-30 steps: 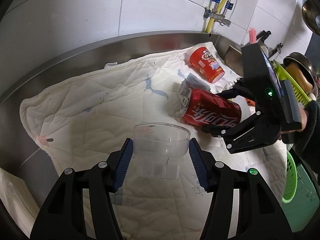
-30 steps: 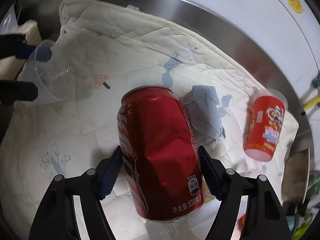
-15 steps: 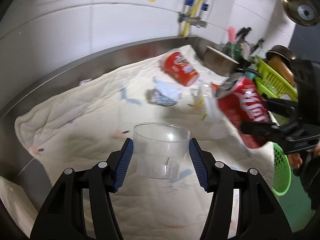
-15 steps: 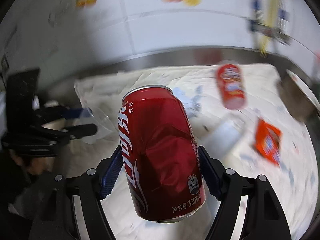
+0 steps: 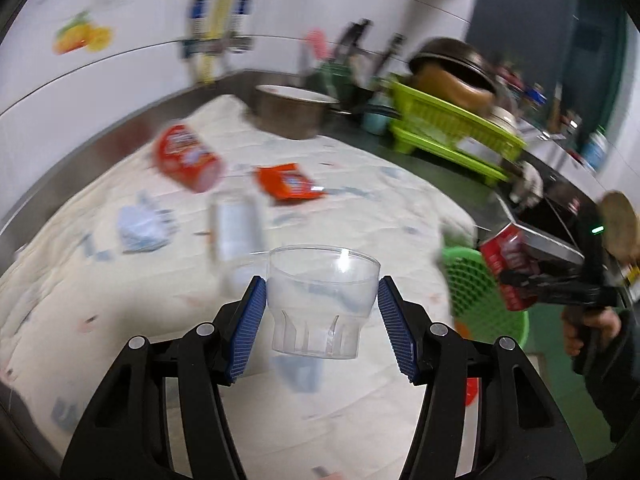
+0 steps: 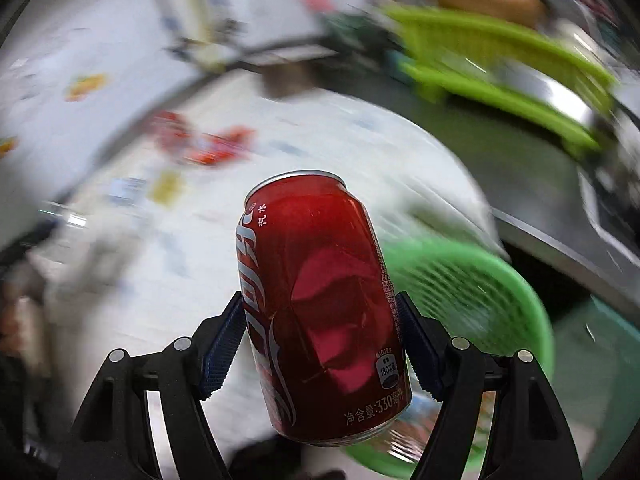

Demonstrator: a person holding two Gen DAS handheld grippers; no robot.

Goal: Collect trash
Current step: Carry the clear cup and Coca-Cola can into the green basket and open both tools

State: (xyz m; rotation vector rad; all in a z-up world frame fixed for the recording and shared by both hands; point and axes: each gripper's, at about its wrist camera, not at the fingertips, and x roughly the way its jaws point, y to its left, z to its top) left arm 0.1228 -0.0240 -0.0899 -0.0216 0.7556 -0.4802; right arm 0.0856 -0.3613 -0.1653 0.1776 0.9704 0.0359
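Note:
My left gripper (image 5: 321, 306) is shut on a clear plastic cup (image 5: 320, 300), held above the white quilted cloth (image 5: 120, 320). My right gripper (image 6: 320, 332) is shut on a dented red cola can (image 6: 320, 304), carried over the rim of a green mesh basket (image 6: 500, 292). In the left wrist view the same can (image 5: 508, 272) and right gripper (image 5: 532, 280) hang above the green basket (image 5: 476, 280) at the right. On the cloth lie a red paper cup (image 5: 186, 158), an orange wrapper (image 5: 286, 182), a crumpled tissue (image 5: 142, 226) and a blurred clear bottle (image 5: 236, 228).
A metal pot (image 5: 292, 110) and a lime dish rack (image 5: 448, 128) with a dark pan stand beyond the cloth. A steel counter rim (image 5: 48, 192) and tiled wall bound the left. A person's hand (image 5: 592, 328) holds the right gripper.
Both grippers swung right, away from the cloth's middle. The can rolled from lying sideways to upright and now hangs over the green basket. The cup stayed held.

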